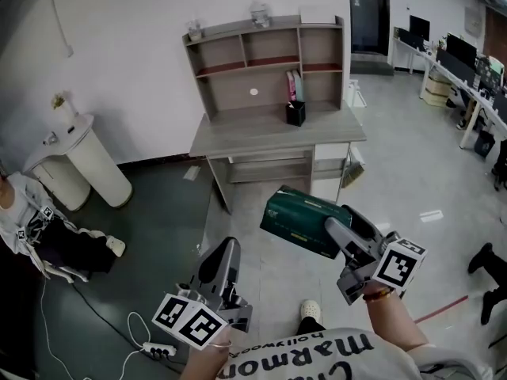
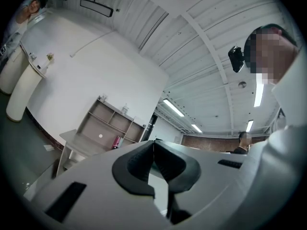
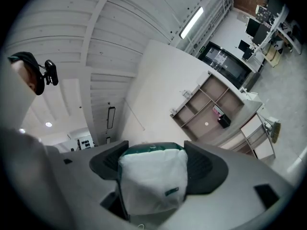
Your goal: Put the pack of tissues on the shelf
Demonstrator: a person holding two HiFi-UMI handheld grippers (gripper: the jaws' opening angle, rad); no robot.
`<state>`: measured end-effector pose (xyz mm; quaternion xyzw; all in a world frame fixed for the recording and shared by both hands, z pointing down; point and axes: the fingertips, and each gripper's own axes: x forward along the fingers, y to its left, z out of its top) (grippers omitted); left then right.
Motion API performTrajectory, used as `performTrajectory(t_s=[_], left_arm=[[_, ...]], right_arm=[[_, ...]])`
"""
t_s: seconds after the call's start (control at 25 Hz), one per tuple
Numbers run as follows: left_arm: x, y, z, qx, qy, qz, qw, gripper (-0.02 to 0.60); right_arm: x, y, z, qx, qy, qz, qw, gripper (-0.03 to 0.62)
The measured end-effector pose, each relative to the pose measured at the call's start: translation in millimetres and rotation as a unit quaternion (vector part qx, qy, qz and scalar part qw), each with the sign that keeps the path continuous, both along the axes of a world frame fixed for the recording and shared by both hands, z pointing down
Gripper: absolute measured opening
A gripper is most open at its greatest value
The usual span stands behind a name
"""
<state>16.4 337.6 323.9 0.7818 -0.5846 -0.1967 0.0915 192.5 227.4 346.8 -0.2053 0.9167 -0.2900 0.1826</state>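
Grey floor and a white wall fill the head view, where a grey wooden desk (image 1: 277, 137) bearing an open-compartment shelf unit (image 1: 265, 58) stands well beyond both grippers' fingertips. The right gripper (image 1: 342, 226) clamps a green plastic-wrapped pack of tissues (image 1: 301, 218) between its fingers. The pack's long axis runs out past the fingertips toward the desk. The left gripper (image 1: 228, 248) carries nothing.

Left gripper view: fingers (image 2: 136, 164) pressed together, nothing between them.

Right gripper view: the pack fills the gap between the fingers, white end nearest the camera, green end pointing beyond the fingertips.
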Motion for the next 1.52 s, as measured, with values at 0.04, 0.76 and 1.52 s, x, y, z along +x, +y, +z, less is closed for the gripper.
performTrajectory(t_s=[0.04, 0.76, 1.52], left_arm=[[-4.0, -11.0, -3.8, 0.002, 0.002, 0.001, 1.0000, 0.017], [-29.0, -249.1, -63.3, 0.045, -0.014, 0.009, 0.9988, 0.017], [-72.6, -369.9, -38.8, 0.006, 0.016, 0.025, 0.9995, 0.017]], right_arm=[[-5.5, -11.1, -1.8, -0.001, 0.000, -0.004, 1.000, 0.365], [-42.8, -240.7, -89.1, 0.074, -0.015, -0.017, 0.997, 0.360], [-78.7, -362.8, -48.4, 0.017, -0.001, 0.010, 1.000, 0.357]])
